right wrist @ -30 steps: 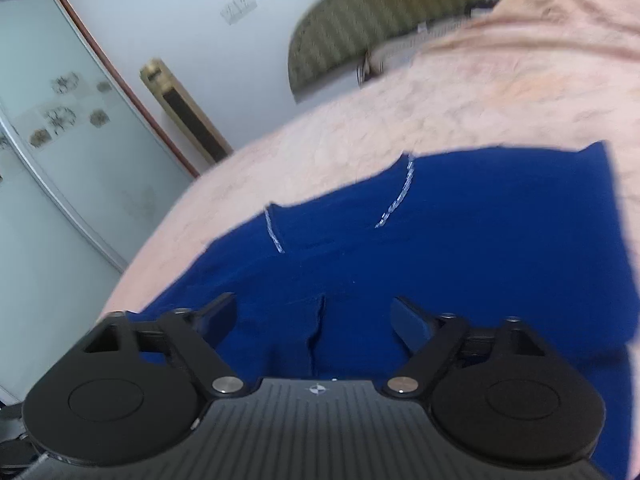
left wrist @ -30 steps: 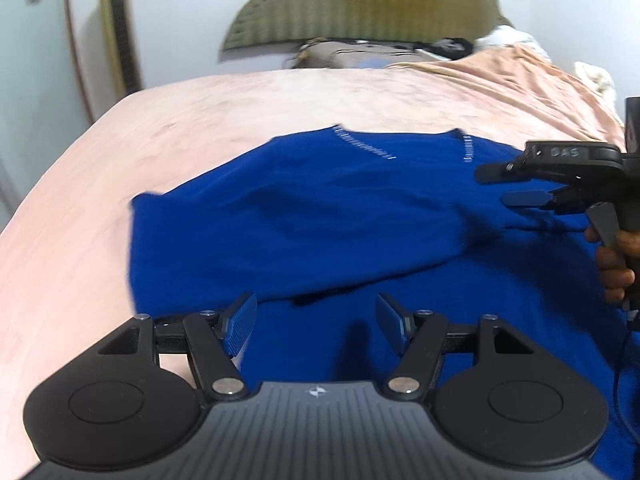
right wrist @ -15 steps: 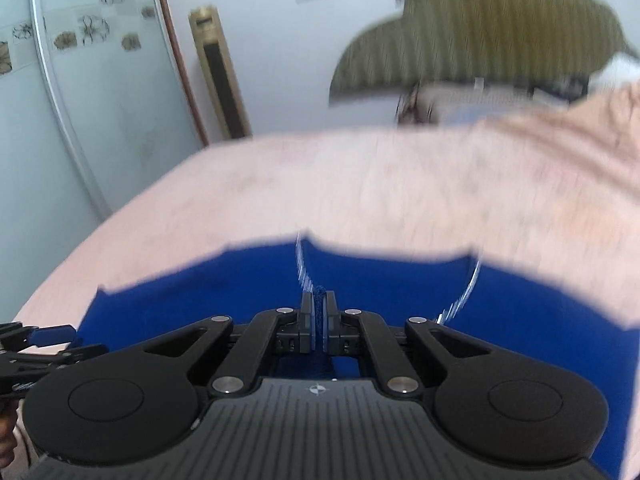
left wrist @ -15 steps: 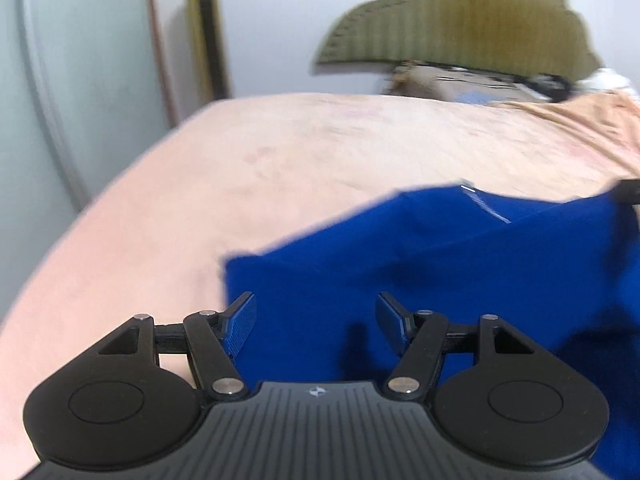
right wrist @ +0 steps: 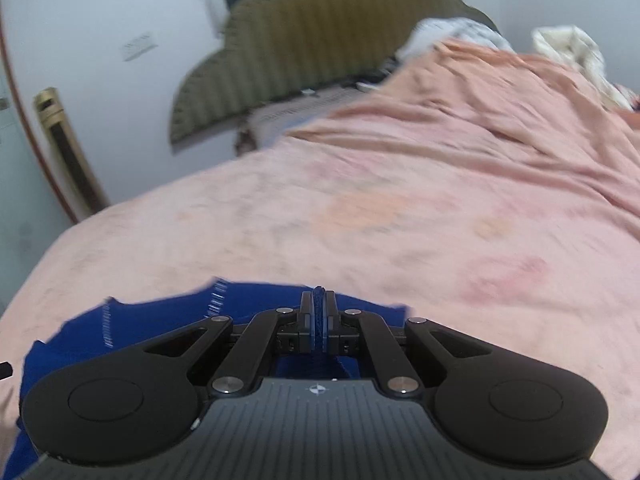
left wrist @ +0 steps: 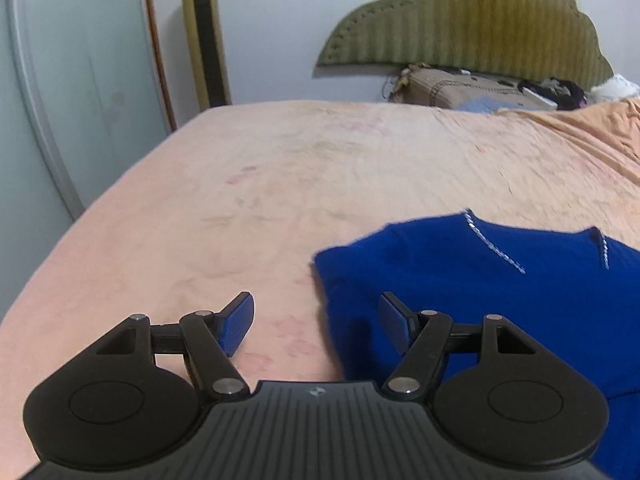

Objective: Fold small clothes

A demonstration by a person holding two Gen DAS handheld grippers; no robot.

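A royal-blue garment (left wrist: 500, 304) with a thin white-stitched neckline lies on the pink bed sheet (left wrist: 280, 200). My left gripper (left wrist: 316, 324) is open and empty, low over the sheet at the garment's left edge; its right finger is over the blue cloth, its left over bare sheet. In the right wrist view my right gripper (right wrist: 319, 312) is shut on a fold of the blue garment (right wrist: 160, 320), which spreads to the left below the jaws.
A green padded headboard (left wrist: 472, 24) stands at the bed's far end with pillows and clutter (left wrist: 472, 88) below it. A gold column (left wrist: 206, 36) and a white door (left wrist: 68, 80) stand at left. Rumpled pink bedding (right wrist: 500, 120) rises at right.
My right gripper closed on the blue cloth and swung right, pulling it. My left gripper, open throughout, moved left off the garment's middle to its left edge.
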